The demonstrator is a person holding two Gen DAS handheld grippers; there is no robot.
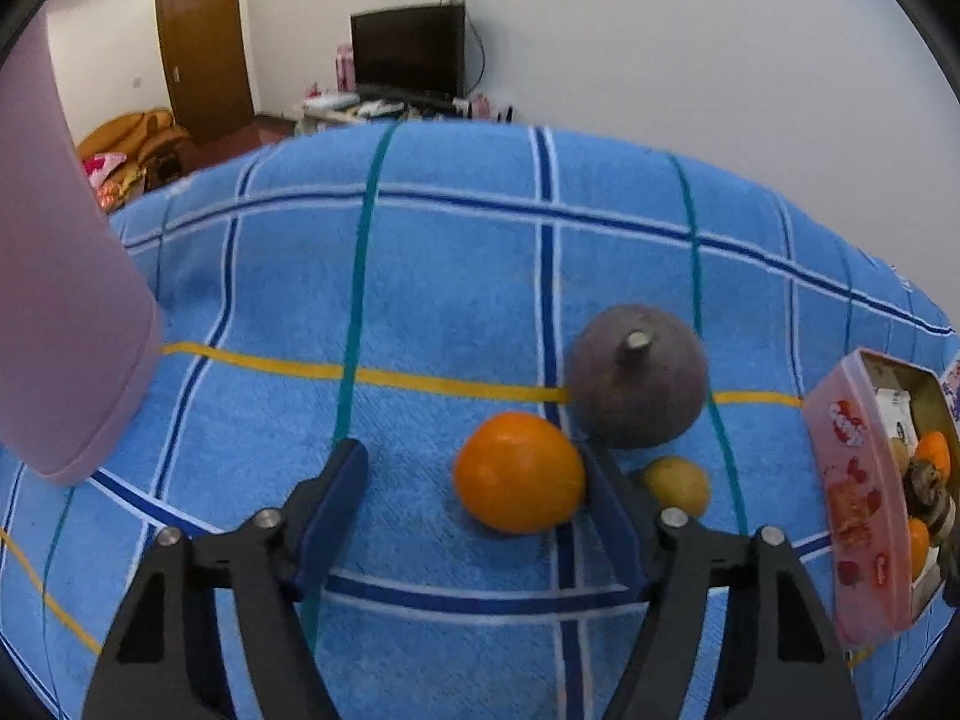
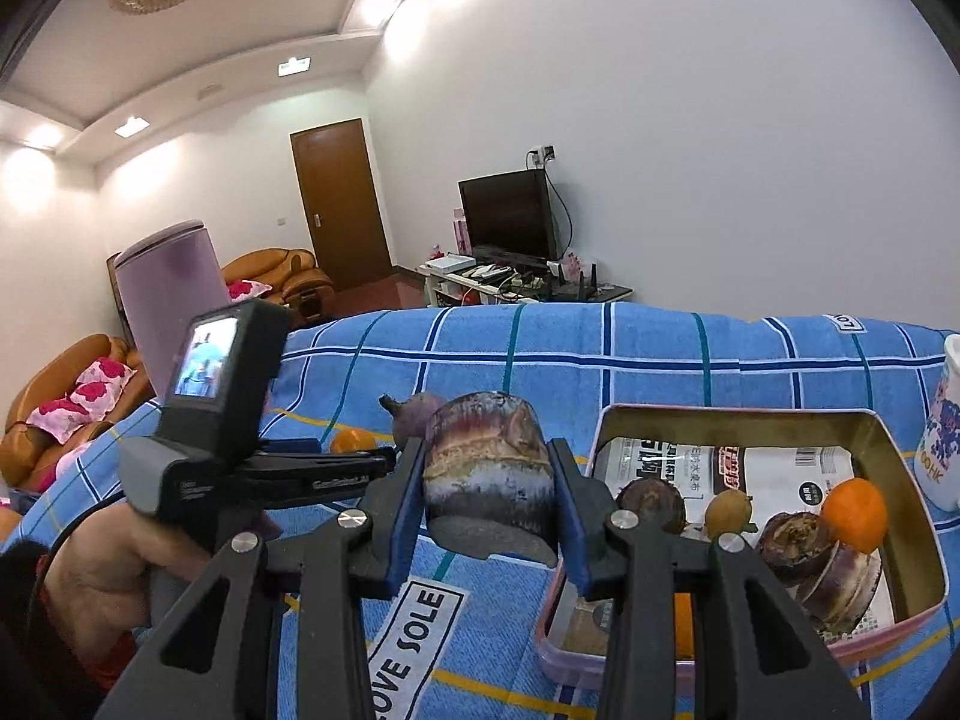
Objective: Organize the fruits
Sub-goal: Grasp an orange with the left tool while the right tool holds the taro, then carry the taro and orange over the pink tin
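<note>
Two steps run side by side. Right claw (image 2: 489, 480) is clamped on a dark, banded, stump-shaped fruit or root (image 2: 487, 468), held clear of the cloth just left of the pink-rimmed tin box (image 2: 606, 420); judged as the carry-in stage, with release into the box not yet made. Left claw (image 1: 477, 480) stands partly spread over the blue checked cloth (image 1: 420, 276), its right finger (image 1: 606, 498) beside or touching the orange (image 1: 519, 471) — cannot tell which — and the left finger well apart from it; nothing gripped. The orange lies off-centre in the gap, crowded toward that right finger. Behind it sits a dull purple round fruit with a stub stem (image 1: 639, 381), and a small yellow-green fruit (image 1: 677, 483) lies just beyond the right finger. Next move, as I read it: shift the left claw to centre the orange, then close without nudging the small fruit; the right claw needs to travel over the box rim and lower before letting go, picking a bare patch, since the box already holds another orange (image 2: 855, 513), several dark fruits and a small brownish one. Round fruit may roll on the soft cloth. Writing: a cloth label reads "OVE SOLE" (image 2: 414, 636), first letter cut off; the left tool's body (image 2: 342, 483) bears small white lettering, not legible; printed paper lining the box shows Chinese characters, not readable; a white mug (image 2: 948, 426) at far right carries blue print and what looks like "OOHK".
</note>
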